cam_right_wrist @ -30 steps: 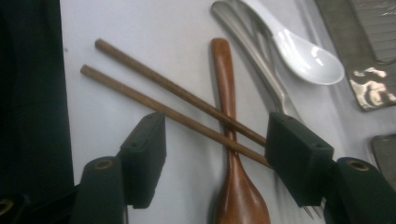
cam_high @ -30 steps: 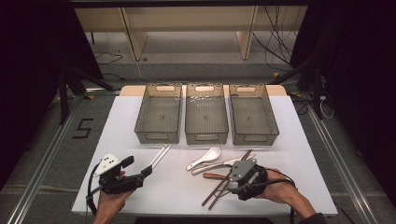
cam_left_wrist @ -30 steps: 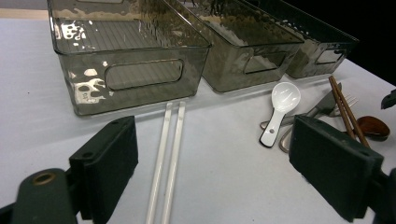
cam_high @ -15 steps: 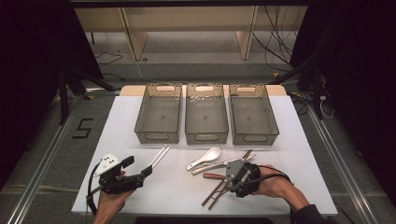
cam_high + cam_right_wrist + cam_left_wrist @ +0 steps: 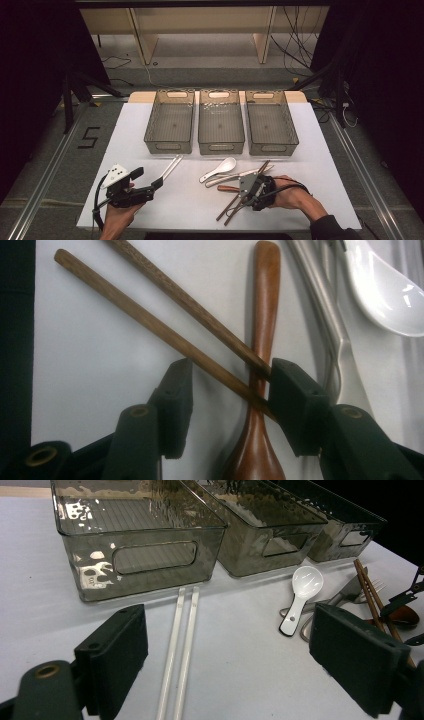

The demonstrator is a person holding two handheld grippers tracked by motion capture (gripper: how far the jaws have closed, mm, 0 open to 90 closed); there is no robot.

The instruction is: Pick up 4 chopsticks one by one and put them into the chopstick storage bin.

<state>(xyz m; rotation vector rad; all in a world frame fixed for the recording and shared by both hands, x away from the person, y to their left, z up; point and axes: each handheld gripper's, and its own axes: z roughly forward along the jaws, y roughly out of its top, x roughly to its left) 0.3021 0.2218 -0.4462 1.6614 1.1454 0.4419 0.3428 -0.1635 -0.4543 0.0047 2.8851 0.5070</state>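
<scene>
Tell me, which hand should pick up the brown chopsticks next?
The right. The right gripper already sits low over the brown chopsticks, which cross between its jaws as they have just been closing; the pads are not squeezing yet. The left gripper waits open by the white chopsticks, far from the brown ones.

Three smoky bins stand abreast on the white surface, white chopsticks, white spoon before them.

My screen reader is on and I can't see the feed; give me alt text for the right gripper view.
The right gripper straddles two crossed brown wooden chopsticks and a wooden spoon's handle on the white table, its jaws having just been closing, with a gap left at the left pad. A metal utensil handle and a white ceramic spoon lie to the right.
</scene>
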